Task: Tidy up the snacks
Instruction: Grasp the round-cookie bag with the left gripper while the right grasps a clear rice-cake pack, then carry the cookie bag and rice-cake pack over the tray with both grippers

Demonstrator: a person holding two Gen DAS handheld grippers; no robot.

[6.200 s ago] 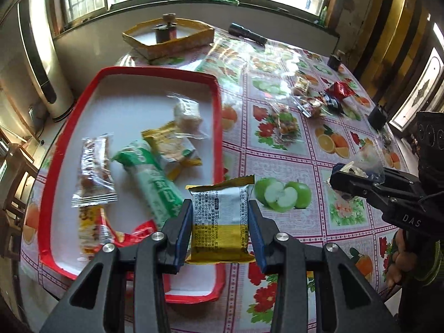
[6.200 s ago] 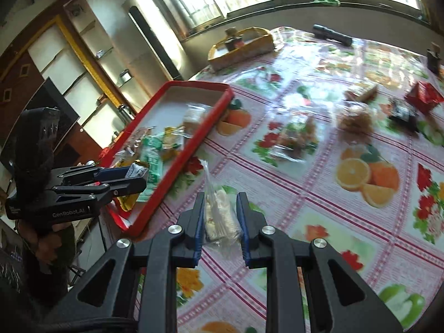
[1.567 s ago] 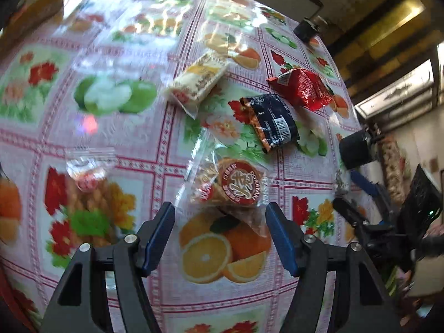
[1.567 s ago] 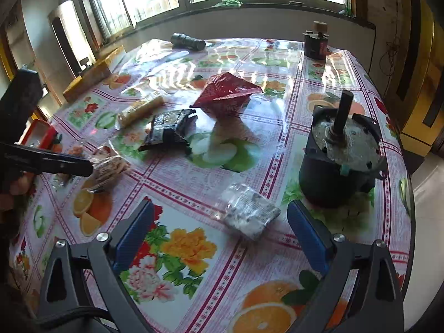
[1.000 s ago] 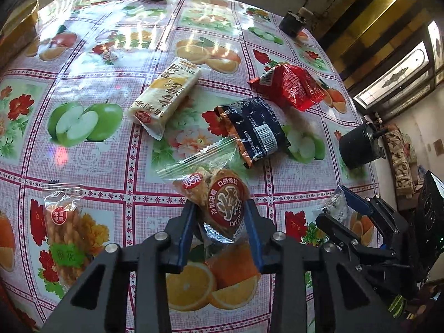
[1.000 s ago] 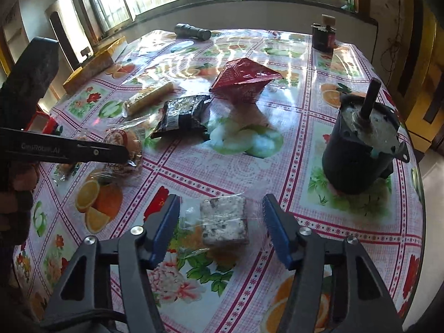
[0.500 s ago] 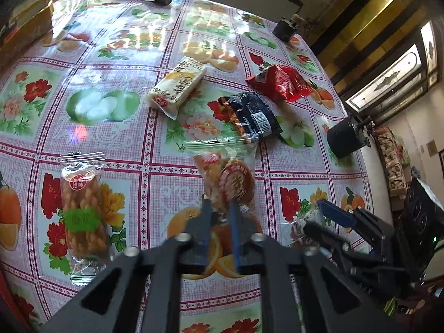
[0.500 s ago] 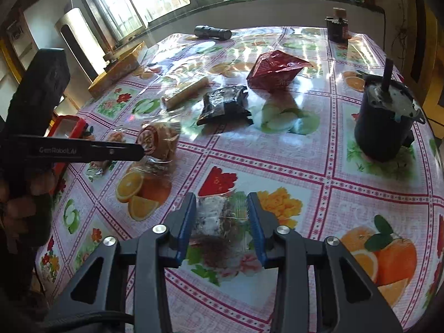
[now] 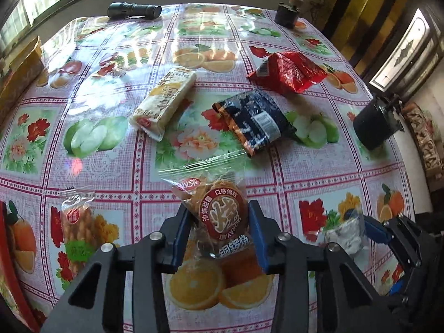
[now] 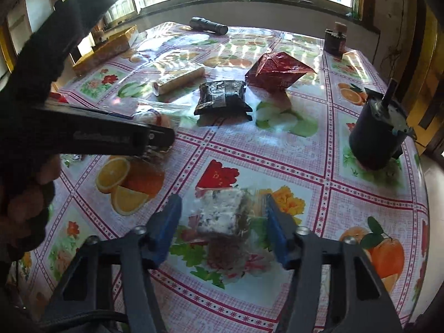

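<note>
Two snacks between two sets of jaws, over the bench (image 9: 277, 172).

Our left gripper (image 9: 220, 231) is clamped on a clear pastry packet (image 9: 219, 216) with a round red label, jaws just easing wider; our right gripper (image 10: 222, 227) brackets a speckled white cake packet (image 10: 222, 216) — jaws just widened, pads apart from it. Beyond lie a black packet (image 9: 254, 120), a red bag (image 9: 288, 72) and a cream bar (image 9: 163, 100) — nothing blocks them.
</note>
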